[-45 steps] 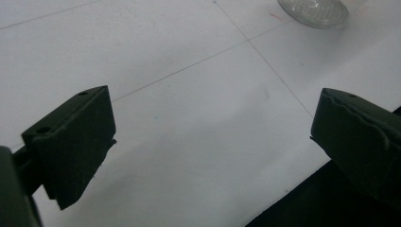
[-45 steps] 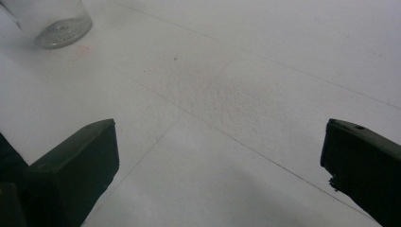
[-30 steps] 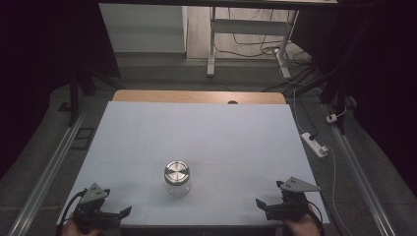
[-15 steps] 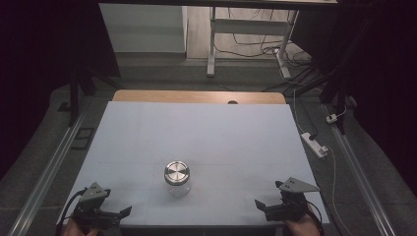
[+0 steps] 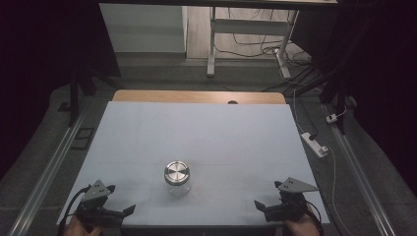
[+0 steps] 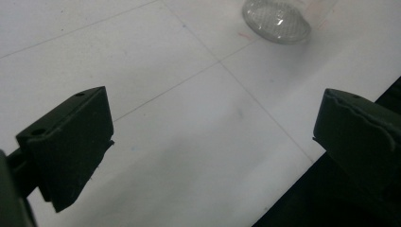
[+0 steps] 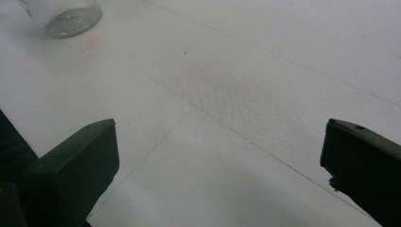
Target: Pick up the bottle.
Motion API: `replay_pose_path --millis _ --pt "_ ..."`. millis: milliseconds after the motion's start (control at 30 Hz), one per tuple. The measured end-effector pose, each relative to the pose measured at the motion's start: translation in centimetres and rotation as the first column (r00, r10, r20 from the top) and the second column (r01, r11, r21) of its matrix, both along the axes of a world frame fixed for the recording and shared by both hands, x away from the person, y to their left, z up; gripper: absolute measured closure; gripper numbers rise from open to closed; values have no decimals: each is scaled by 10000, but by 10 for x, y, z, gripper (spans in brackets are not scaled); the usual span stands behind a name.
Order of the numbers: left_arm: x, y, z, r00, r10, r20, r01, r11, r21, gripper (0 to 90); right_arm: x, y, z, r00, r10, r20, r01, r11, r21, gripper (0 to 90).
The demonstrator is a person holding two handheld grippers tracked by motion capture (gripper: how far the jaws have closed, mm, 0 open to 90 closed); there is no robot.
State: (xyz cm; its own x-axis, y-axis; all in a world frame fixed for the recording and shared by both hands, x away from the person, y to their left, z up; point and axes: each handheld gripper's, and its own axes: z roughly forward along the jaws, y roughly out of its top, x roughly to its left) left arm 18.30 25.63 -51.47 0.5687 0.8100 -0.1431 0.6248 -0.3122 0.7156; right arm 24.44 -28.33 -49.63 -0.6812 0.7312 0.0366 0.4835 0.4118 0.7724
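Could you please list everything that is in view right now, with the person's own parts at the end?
Clear glass jar with round silver metal lid: one, upright, near middle of the table, between the grippers.
White-topped table with a wooden far edge: one, centre.
White power strip: one, on the grey floor right of the table.
Light metal desk frame: one, beyond the table, cables under it.
Left gripper: one, black, near left corner, fingers wide apart, nothing between; its jaws have just been opening.
Right gripper: one, black, near right corner, fingers apart, empty.
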Motion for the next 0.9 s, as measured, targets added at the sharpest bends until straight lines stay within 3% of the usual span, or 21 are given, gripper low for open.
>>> replay_pose_path --millis 133,300,467,767,900 --pt "3 -4 0 9999 -169 37 169 9999 3 0 0 1 0 10000 24 -9 -24 10000 -54 0" --pt "7 -12 3 9978 -455 479 439 9985 329 0 0 1 0 10000 59 -21 -59 9999 -103 0" --pt "12 -17 3 9959 -656 630 641 9976 250 0 0 1 0 9999 80 -61 -80 9999 -128 0" --pt "22 -28 3 9928 -967 704 989 9947 -284 1 1 2 -1 9999 97 -101 -98 9999 -125 0" --pt "26 -37 3 9900 -1103 878 1117 9937 -111 0 1 2 -1 9999 88 -116 -89 9999 -117 0"
